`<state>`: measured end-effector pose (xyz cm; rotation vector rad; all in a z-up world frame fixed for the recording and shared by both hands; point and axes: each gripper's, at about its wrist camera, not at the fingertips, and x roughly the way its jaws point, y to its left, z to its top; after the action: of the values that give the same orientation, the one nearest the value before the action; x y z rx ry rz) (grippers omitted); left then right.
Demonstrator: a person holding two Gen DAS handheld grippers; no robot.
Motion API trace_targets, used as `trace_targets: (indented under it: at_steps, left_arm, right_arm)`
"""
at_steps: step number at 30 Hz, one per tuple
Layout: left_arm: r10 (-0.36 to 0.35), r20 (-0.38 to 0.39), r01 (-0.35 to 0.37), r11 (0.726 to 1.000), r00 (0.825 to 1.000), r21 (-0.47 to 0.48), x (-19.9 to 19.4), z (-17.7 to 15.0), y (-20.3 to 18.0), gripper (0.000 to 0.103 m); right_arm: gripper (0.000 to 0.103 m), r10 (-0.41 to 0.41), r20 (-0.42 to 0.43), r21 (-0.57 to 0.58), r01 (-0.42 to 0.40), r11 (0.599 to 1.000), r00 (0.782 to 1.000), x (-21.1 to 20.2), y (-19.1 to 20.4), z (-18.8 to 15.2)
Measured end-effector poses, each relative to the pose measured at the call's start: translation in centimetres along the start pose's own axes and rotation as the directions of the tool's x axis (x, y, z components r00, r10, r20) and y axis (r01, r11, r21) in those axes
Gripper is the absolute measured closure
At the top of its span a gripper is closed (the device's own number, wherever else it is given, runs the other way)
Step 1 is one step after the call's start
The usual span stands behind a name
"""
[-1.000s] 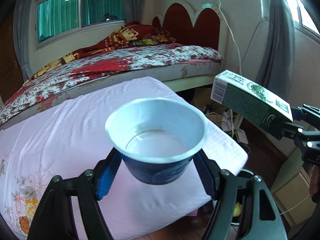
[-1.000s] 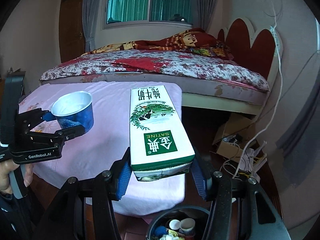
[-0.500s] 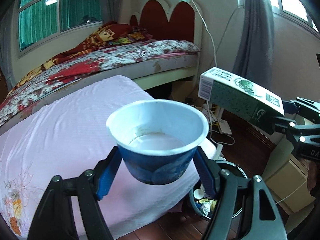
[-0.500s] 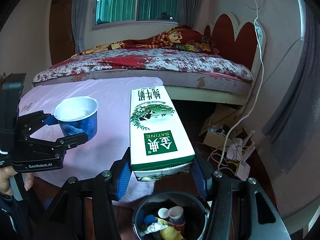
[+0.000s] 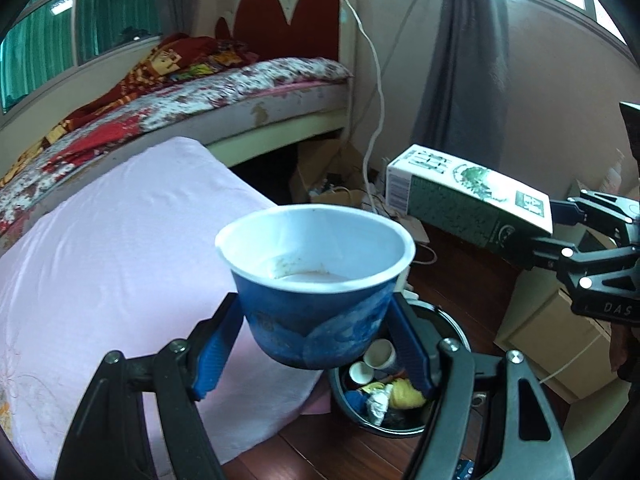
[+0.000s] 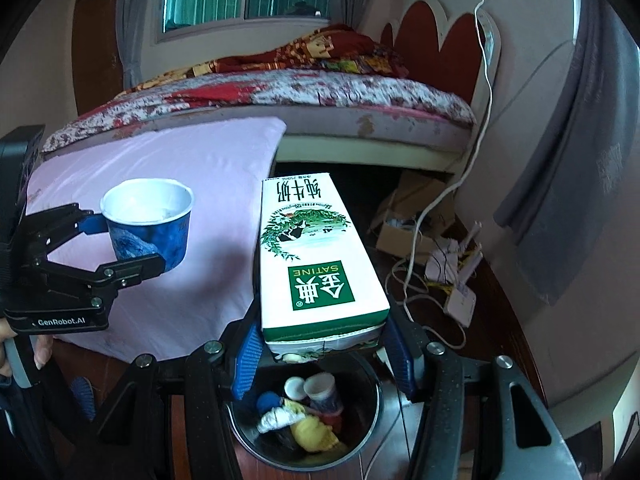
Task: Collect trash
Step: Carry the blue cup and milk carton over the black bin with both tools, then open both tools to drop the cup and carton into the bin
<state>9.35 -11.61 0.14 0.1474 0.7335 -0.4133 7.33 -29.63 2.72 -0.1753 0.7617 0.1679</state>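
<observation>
My left gripper point(image 5: 316, 344) is shut on a blue paper cup point(image 5: 316, 280) with a white inside, held upright over the corner of the pink mattress point(image 5: 112, 264). The cup also shows in the right wrist view point(image 6: 148, 224). My right gripper point(image 6: 324, 352) is shut on a green and white milk carton point(image 6: 316, 256), held level above a black trash bin point(image 6: 360, 436). The carton also shows in the left wrist view point(image 5: 468, 200). The bin point(image 5: 452, 328) holds several cups and crumpled wrappers. It stands on the wooden floor by the mattress corner.
A bed with a floral cover point(image 6: 320, 96) and a red headboard point(image 5: 288, 24) stands behind. Cardboard boxes point(image 6: 408, 224), white cables and a power strip point(image 6: 460, 300) lie on the floor by the wall. A tan box point(image 5: 560, 336) sits at the right.
Both grippers have moved right and tilted down toward the floor. The trash bin has come into fuller view under the carton and beside the cup. Both grips are unchanged.
</observation>
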Motion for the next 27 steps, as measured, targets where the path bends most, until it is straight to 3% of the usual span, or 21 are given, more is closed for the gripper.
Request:
trace_targets:
  at_steps: [10, 18, 27]
  left_arm:
    - [-0.089, -0.126, 0.096, 0.994, 0.988, 0.051, 3.6, -2.7, -4.2, 0.029]
    - [-0.142, -0.247, 0.159, 0.986, 0.959, 0.047, 7.4, -5.1, -5.6, 0.029]
    - [-0.169, -0.334, 0.192, 0.981, 0.927, 0.036, 11.0, -6.3, -5.8, 0.029]
  right_arm:
    - [0.046, -0.01, -0.13, 0.014, 0.012, 1.0, 0.991, 2.0, -2.3, -5.2]
    - [0.046, 0.005, -0.251, -0.001, -0.006, 1.0, 0.968, 4.9, -3.1, -9.3]
    - [0.046, 0.023, -0.337, -0.023, -0.033, 0.999, 0.941, 8.6, -2.5, -10.8]
